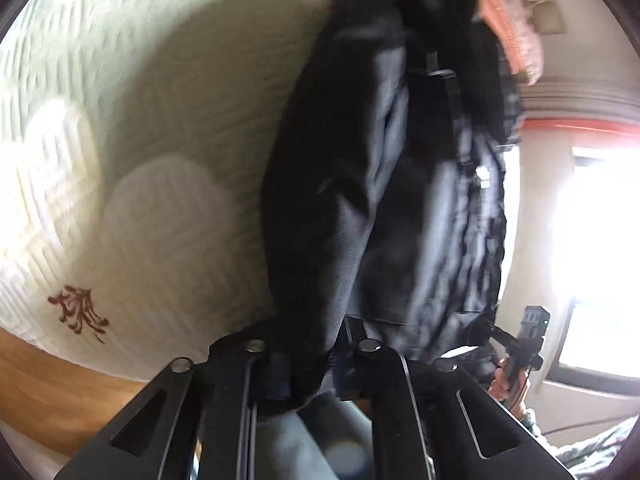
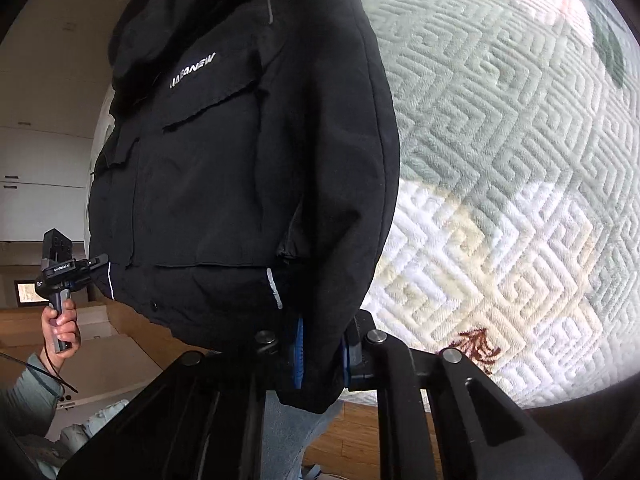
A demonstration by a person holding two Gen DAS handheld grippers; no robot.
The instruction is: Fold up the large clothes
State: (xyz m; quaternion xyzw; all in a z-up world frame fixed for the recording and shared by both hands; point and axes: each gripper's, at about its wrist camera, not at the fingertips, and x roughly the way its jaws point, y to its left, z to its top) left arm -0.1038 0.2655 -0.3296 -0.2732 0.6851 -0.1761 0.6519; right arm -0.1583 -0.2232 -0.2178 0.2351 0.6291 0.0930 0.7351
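Observation:
A large black jacket (image 2: 240,152) with chest pockets and a white logo hangs stretched between my two grippers, above a bed. My right gripper (image 2: 320,356) is shut on the jacket's hem at one corner. My left gripper (image 1: 308,364) is shut on the jacket's (image 1: 380,184) other hem corner; this view is blurred and shows the jacket edge-on. The left gripper also shows in the right wrist view (image 2: 86,266), held in a hand at the jacket's far corner. The right gripper shows in the left wrist view (image 1: 486,330).
The bed is covered by a pale green and white textured blanket (image 2: 500,160) with a red embroidered mark (image 2: 478,346). A pink cloth (image 1: 512,36) lies at the far end. Wooden floor (image 1: 60,392) and the person's jeans (image 1: 308,440) are below. A bright window (image 1: 600,220) is at the right.

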